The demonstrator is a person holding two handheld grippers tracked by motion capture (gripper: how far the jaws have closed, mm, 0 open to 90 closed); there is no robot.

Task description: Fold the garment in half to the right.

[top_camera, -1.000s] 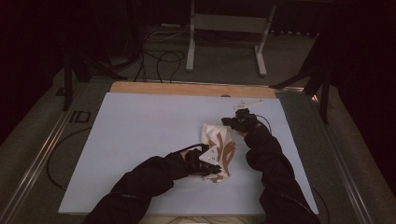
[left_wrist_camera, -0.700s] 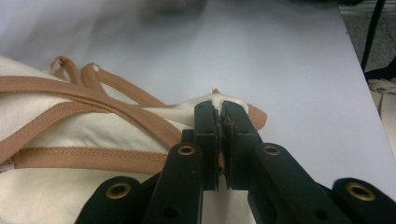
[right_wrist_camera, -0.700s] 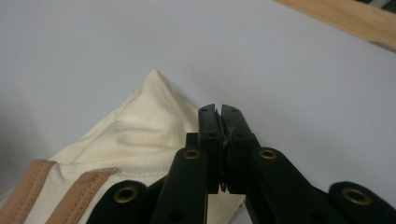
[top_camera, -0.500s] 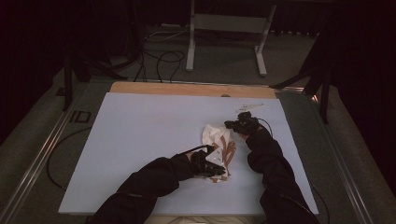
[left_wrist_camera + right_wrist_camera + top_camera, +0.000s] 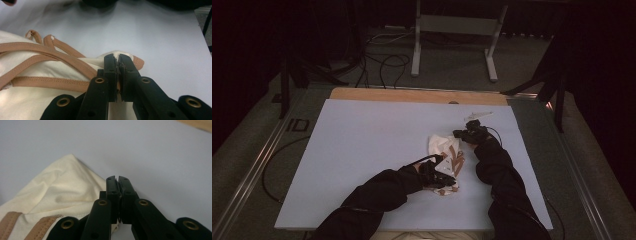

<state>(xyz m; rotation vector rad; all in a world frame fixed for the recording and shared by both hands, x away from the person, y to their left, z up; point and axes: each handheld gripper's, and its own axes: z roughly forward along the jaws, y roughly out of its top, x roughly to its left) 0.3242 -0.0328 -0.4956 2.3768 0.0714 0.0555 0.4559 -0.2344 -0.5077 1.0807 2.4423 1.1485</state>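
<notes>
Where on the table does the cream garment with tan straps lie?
In the high view, the cream garment lies crumpled right of centre on the white tabletop, between the left gripper and right gripper.

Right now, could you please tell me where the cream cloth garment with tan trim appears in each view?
High view: cream cloth garment with tan trim lies right of centre on the white table.
Left gripper view: it covers the left half.
Right gripper view: it sits lower left.
Shared landmark: the white table top, pale behind the cloth.
</notes>
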